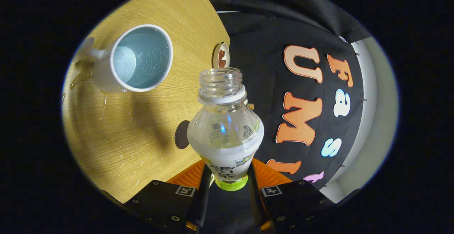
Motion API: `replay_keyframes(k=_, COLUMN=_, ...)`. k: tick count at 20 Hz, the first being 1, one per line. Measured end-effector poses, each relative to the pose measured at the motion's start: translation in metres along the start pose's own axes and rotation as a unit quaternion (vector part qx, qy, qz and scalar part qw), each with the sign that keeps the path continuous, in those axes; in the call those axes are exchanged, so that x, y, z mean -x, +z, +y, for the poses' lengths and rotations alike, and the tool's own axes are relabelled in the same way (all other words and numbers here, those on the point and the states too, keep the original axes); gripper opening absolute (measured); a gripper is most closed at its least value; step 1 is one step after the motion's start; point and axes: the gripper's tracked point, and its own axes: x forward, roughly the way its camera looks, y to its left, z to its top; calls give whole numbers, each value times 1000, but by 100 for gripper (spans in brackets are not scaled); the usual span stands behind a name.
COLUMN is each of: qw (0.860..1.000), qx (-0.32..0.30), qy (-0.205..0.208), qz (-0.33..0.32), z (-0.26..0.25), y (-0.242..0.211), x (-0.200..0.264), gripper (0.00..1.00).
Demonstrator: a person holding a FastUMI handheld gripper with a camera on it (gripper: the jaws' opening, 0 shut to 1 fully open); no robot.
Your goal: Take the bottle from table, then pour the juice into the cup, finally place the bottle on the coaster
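Gripper point(228, 184) was pinching the bottle point(227, 134) low on its body, both fingers pressed on it from either side. Bottle ran lengthwise straight out from betw. the fingers, long axis in line w/ them, open uncapped mouth pointing fwd and away from the gripper. Clear upper part, pale liquid sitting in the lower part near the fingers.

View was rolled, so the wooden table point(149, 131) lay to one side of the bottle and the black booth wall to the other. Table edge ran right behind the bottle, from the neck back toward the fingers.

A dark round disc point(182, 134), prob. the coaster, lay on the table just beside the bottle's shoulder, near that edge. A small pale round item point(221, 55) w/ a brown patch sat beyond the bottle mouth, also at the table edge; couldn't tell what it was.

White cup point(136, 60) stood well apart from the bottle, further in on the table, handle on its far side, inside wet w/ droplets. Splashes and a puddle lay around its base. Open bare wood betw. cup and bottle.
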Motion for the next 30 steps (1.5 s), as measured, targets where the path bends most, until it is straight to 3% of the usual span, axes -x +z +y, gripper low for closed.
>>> replay_keyframes(k=30, qw=992, qx=121, qy=-17, qz=-45, z=-22, y=16, x=-8, gripper=52)
